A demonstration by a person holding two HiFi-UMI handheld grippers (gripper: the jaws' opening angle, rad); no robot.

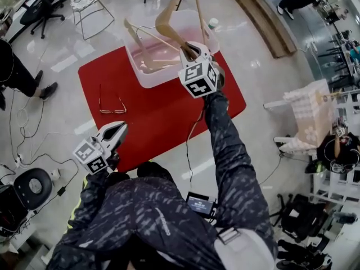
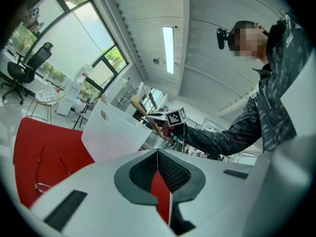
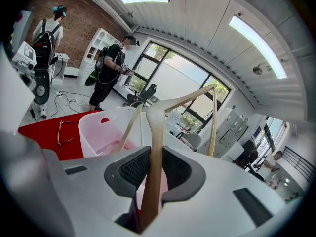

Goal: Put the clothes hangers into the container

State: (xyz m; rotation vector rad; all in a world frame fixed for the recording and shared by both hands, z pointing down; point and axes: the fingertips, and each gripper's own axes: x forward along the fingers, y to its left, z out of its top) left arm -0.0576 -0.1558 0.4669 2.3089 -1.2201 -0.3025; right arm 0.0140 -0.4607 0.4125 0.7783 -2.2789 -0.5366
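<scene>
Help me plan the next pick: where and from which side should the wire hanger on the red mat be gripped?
Probably its cross bar nearest the person, from straight above: the wire hanger lies flat on the red mat, so only a thin rod straddled by open jaws gives purchase. The left claw, shut and empty, is closest.

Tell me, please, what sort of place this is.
Probably an open office or lab workspace: an office chair on a polished floor, loose cables, tall windows, and another person wearing gear.
</scene>
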